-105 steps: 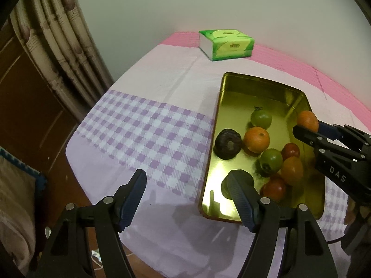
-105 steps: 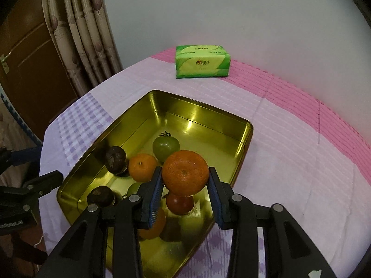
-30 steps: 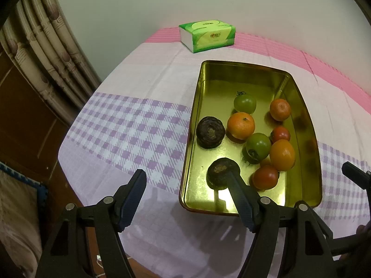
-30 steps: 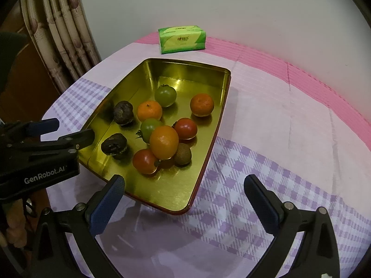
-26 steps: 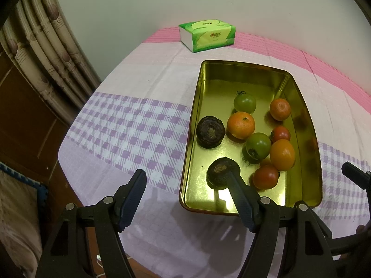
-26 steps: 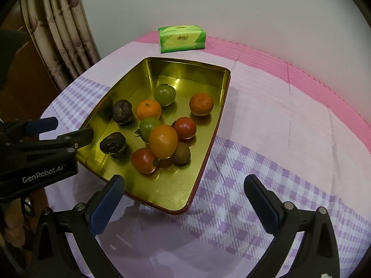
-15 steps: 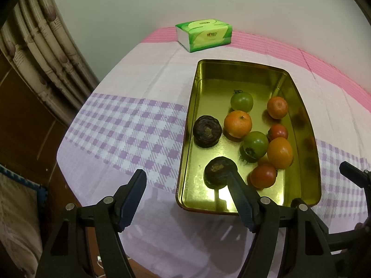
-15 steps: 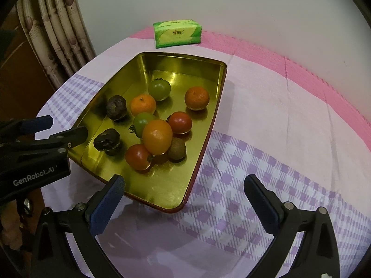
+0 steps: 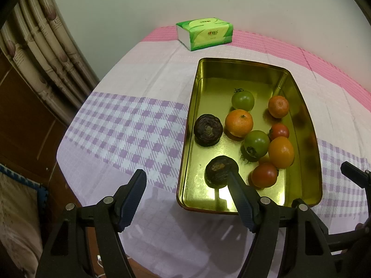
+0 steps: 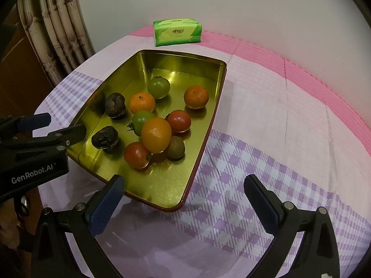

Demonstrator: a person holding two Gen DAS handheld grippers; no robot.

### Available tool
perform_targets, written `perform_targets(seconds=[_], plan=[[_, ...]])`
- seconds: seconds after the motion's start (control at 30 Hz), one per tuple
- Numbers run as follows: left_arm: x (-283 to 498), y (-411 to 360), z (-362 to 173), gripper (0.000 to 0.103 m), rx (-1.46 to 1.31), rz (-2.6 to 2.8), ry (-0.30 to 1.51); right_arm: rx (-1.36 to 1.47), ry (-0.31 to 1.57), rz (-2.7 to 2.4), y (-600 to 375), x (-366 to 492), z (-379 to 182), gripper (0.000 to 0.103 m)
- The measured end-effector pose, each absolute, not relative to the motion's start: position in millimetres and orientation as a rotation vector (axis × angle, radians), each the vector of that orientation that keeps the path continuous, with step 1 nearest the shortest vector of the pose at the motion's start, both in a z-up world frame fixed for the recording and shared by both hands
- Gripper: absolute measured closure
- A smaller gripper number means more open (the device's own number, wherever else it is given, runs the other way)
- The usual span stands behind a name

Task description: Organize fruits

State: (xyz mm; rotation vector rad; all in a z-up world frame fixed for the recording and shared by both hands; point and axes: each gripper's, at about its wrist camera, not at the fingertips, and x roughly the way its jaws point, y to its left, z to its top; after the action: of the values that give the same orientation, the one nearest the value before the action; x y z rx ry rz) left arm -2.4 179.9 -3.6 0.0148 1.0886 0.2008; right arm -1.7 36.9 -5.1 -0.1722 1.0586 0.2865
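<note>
A: Both grippers are hanging over the near edge of the tabletop [image 10: 266, 106]. The left gripper [image 9: 187, 185] is spread wide, gripping nothing, its right finger [image 9: 241, 199] reaching over the near rim of the tray [image 9: 192, 125].

B: And the right gripper [image 10: 185, 199] is gaping too, nothing between its fingers. The tray's near corner [image 10: 171, 205] is sitting just ahead of it, a little to its left.

A: All the fruit is lying inside the tray. Just past the left gripper's right finger a dark fruit [image 9: 220, 171] is sitting, another dark one [image 9: 208, 130] farther ahead.

B: From the right gripper I'm seeing a cluster ahead and left: a big orange [image 10: 156, 134] resting against a red tomato [image 10: 136, 154] and a kiwi [image 10: 176, 148], with a green tomato [image 10: 141, 120] and a second red tomato [image 10: 179, 121] just behind.

A: Farther out, a mandarin [image 9: 238, 123], another green tomato [image 9: 243, 100], and a second mandarin [image 9: 278, 106] lying apart near the tray's right wall.

B: A tissue pack [image 10: 177, 32] is sitting at the far edge, well beyond the tray. The left gripper [image 10: 58, 127] is showing at my left, beside the tray's near left wall.
</note>
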Motion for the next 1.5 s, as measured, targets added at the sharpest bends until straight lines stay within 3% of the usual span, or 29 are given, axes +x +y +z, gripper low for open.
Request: perform_targets(seconds=[1.5], plan=[[-1.7, 180.3, -6.7, 0.030, 0.010, 0.192, 1.100, -0.180, 1.061, 0.295, 39.4, -4.6, -8.3, 0.001]])
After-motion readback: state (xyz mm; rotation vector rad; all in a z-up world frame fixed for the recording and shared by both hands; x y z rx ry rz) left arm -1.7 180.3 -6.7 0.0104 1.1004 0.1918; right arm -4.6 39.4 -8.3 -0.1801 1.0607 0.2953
